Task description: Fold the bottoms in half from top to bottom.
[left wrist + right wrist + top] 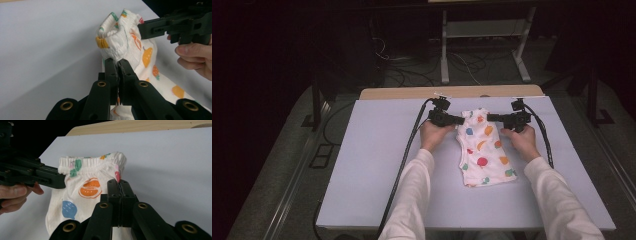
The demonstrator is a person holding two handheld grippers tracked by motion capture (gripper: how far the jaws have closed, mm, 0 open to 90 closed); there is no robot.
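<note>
A small white garment point(482, 150) printed with coloured fruit lies on the pale table point(377, 165), its elastic waistband at the far end. My left gripper point(460, 120) is shut on the garment's left edge just below the waistband. In the left gripper view, white cloth point(120, 42) bunches up from the closed jaws of that gripper point(118, 62). My right gripper point(490, 118) is shut on the opposite edge. The right gripper view has its tips point(120, 182) pinching the cloth point(87, 190) by a pink spot. The two grippers face each other across the waistband.
A wooden strip point(412, 93) runs along the table's far edge. Cables point(409, 145) trail from both grippers across the table and over its sides. Beyond the table, white stand legs point(444, 60) and loose wires sit on a dark floor.
</note>
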